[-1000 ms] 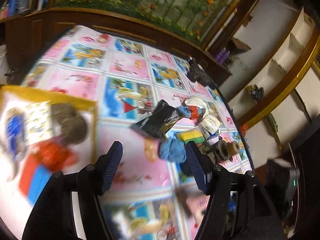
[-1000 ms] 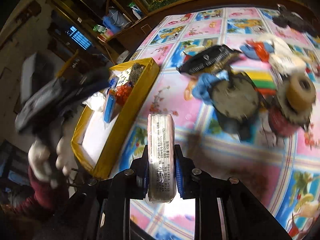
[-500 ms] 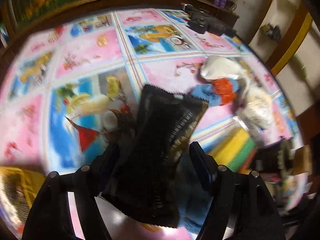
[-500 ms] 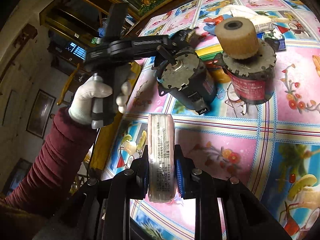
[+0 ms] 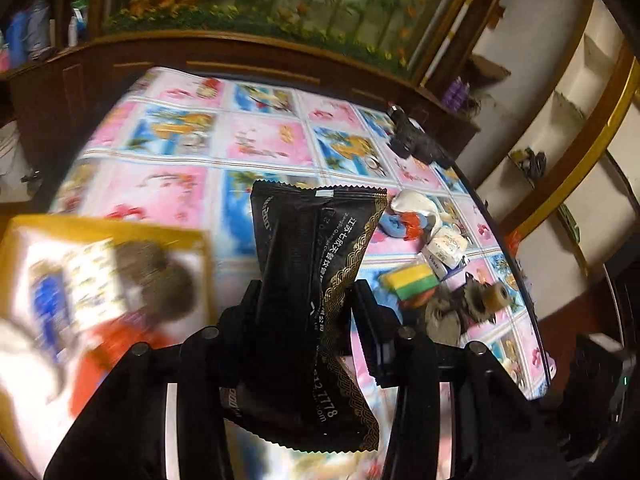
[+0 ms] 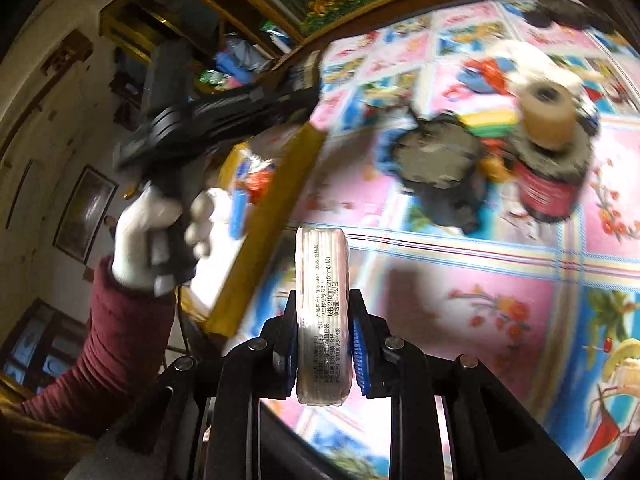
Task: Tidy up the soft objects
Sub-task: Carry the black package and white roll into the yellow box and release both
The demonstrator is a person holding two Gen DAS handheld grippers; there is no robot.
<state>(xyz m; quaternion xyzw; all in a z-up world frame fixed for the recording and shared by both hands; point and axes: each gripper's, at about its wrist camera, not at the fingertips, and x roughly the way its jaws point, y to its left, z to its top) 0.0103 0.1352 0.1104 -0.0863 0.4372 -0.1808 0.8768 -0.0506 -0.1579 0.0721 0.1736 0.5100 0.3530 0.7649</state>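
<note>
Between the left gripper's (image 5: 306,332) closing jaws hangs a black foil packet (image 5: 316,280) with gold trim, its sawtooth top edge standing up above the fingers and its lower end drooping below them; both pads press against it and it is lifted off the tablecloth (image 5: 172,184). Clamped upright in the right gripper (image 6: 322,336) is a white tissue pack (image 6: 322,312), squeezed firmly on both flat faces by the blue pads. At the left edge of the tabletop sits a yellow-rimmed box (image 5: 108,228), blurred, with blue, red and brown items inside. Toward the right edge of the cloth lies a cluster: a blue, red and white bundle (image 5: 408,220), a small white packet (image 5: 444,248), a yellow and green striped sponge (image 5: 412,284), and grey motor parts with a tan roll (image 6: 544,116) on top. Near the far right corner rests a dark object (image 5: 412,140). A white-gloved hand (image 6: 156,236) with a maroon sleeve (image 6: 100,344) grips the left tool's handle.
</note>
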